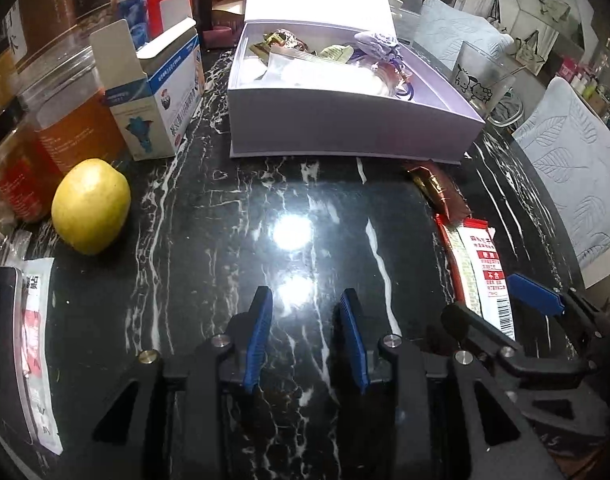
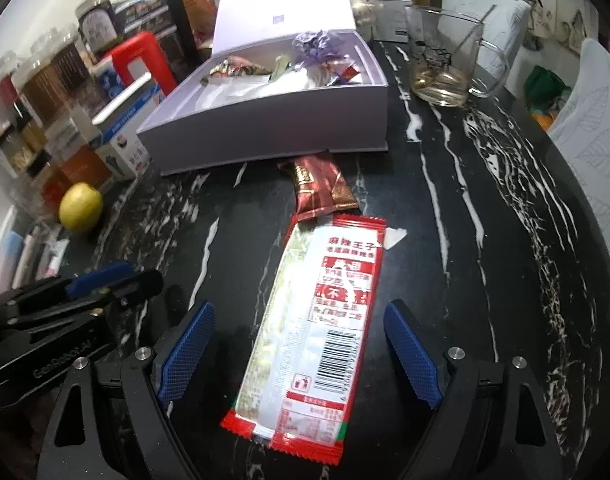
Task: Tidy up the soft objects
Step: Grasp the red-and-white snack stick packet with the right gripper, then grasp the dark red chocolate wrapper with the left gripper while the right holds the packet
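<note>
A long red-and-white snack packet (image 2: pixel 317 320) lies flat on the black marble table, lengthwise between the fingers of my right gripper (image 2: pixel 299 308). That gripper is open and its blue pads (image 2: pixel 409 348) stand clear of the packet on both sides. A brown-red foil packet (image 2: pixel 321 188) lies just beyond it, against the open lavender box (image 2: pixel 265 120), which holds several small packets and pouches. My left gripper (image 1: pixel 307 336) hovers over bare table to the left, jaws a narrow gap apart with nothing between them. From there the right gripper (image 1: pixel 501 308), snack packet (image 1: pixel 481 272), foil packet (image 1: pixel 437 192) and box (image 1: pixel 345 120) show at right.
A yellow fruit (image 1: pixel 91 206) lies at the left, beside a blue-and-white carton (image 1: pixel 157 96) and several jars. Flat sachets (image 1: pixel 33 340) lie at the near left. A glass mug (image 2: pixel 445 56) stands right of the box. Cushioned chairs (image 1: pixel 577 160) line the table's curved right edge.
</note>
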A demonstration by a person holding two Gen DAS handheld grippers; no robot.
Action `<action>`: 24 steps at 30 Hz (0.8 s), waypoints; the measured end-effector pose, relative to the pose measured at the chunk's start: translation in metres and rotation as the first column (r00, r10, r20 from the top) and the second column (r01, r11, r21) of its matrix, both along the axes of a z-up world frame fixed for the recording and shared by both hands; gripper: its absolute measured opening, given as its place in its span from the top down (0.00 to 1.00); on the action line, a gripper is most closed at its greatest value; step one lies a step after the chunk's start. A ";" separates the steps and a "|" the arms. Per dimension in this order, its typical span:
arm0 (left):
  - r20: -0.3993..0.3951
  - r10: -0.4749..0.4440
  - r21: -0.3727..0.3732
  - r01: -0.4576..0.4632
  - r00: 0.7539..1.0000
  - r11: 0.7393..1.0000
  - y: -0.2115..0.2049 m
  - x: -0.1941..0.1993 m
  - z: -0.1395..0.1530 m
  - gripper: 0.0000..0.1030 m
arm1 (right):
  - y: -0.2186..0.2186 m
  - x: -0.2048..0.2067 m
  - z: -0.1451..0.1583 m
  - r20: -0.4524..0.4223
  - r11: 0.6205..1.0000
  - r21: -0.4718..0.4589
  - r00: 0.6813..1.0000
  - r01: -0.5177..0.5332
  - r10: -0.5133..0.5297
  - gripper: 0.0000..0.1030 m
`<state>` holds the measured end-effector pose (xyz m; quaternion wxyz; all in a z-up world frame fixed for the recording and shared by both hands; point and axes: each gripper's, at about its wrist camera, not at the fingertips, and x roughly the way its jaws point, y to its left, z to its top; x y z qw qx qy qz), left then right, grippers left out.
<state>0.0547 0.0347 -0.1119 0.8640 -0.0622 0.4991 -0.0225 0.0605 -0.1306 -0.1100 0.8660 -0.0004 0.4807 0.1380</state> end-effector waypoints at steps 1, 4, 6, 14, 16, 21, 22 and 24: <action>0.001 0.000 0.004 0.000 1.000 1.000 0.001 0.000 0.000 0.61 | 0.003 0.000 -0.001 0.005 1.000 -0.018 1.000 -0.002 0.002 0.14; 0.011 0.011 0.031 -0.012 1.000 0.999 0.002 0.000 -0.002 0.52 | 0.007 -0.001 -0.004 0.029 0.998 -0.067 1.000 0.004 -0.002 0.14; 0.009 0.018 0.032 -0.018 1.000 0.999 0.004 -0.001 -0.003 0.25 | 0.006 -0.003 -0.005 0.045 0.996 -0.084 0.999 0.010 -0.006 0.14; 0.001 0.021 -0.013 -0.021 1.000 1.000 0.008 -0.001 -0.005 0.11 | -0.006 -0.013 -0.004 0.124 0.990 -0.138 0.992 0.016 0.001 0.50; 0.005 0.014 -0.047 -0.013 1.000 0.999 0.007 0.001 -0.003 0.11 | -0.012 -0.013 -0.003 0.121 0.993 -0.113 0.993 0.017 -0.003 0.55; 0.044 -0.025 -0.072 0.028 0.999 0.997 -0.006 0.006 0.008 0.11 | -0.032 -0.015 0.002 0.099 0.998 -0.017 0.994 0.053 -0.051 0.57; 0.056 -0.035 -0.072 0.039 0.998 0.997 -0.009 0.008 0.011 0.11 | -0.037 -0.016 0.004 0.101 0.998 -0.010 0.993 0.060 -0.059 0.57; 0.076 -0.051 -0.063 0.055 0.996 0.996 -0.017 0.014 0.014 0.11 | -0.044 -0.017 0.007 0.112 0.997 -0.013 0.991 0.078 -0.076 0.57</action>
